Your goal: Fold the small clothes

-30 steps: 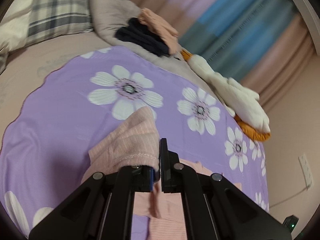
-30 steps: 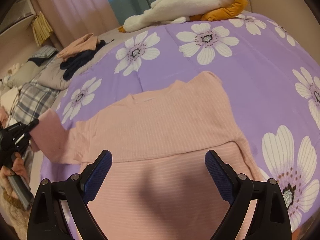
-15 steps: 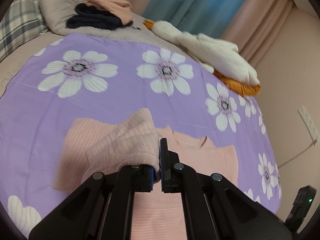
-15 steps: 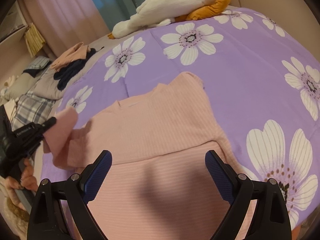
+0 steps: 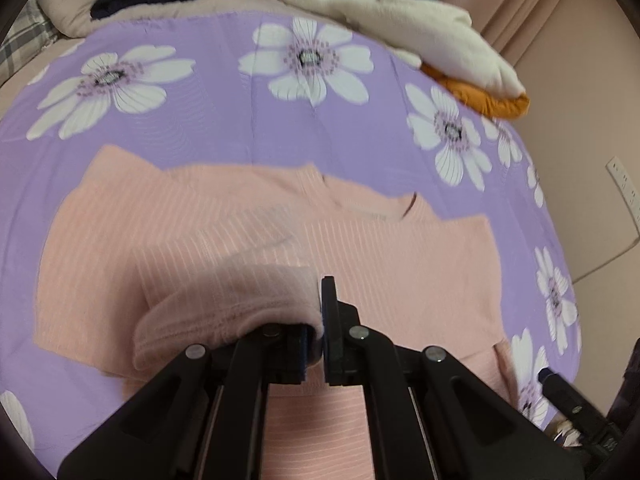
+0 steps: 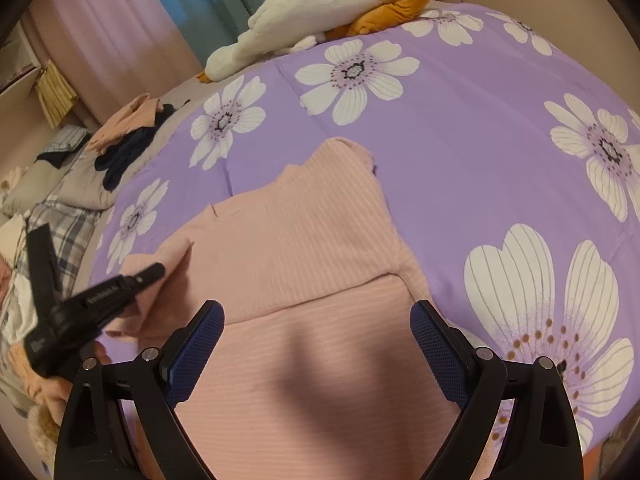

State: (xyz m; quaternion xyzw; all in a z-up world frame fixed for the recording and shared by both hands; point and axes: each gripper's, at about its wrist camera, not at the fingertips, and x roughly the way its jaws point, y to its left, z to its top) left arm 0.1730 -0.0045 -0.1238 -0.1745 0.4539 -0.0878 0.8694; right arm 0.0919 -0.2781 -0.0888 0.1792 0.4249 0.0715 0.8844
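The left gripper (image 5: pixel 320 332) is clamped tight on the ribbed pink sleeve (image 5: pixel 232 304); the right gripper (image 6: pixel 316 344) hangs with jaws spread wide, empty.

Both tools were matte black plastic. The left gripper (image 5: pixel 322 320) had two slim fingers on angular linkage arms studded with round silver screw heads, its pads dark blue. The right gripper (image 6: pixel 316 354) carried broad pads (image 6: pixel 196 352) of navy blue with a fine knurled texture, each mounted above a silver pivot screw on black triangular arms with cut-out windows.
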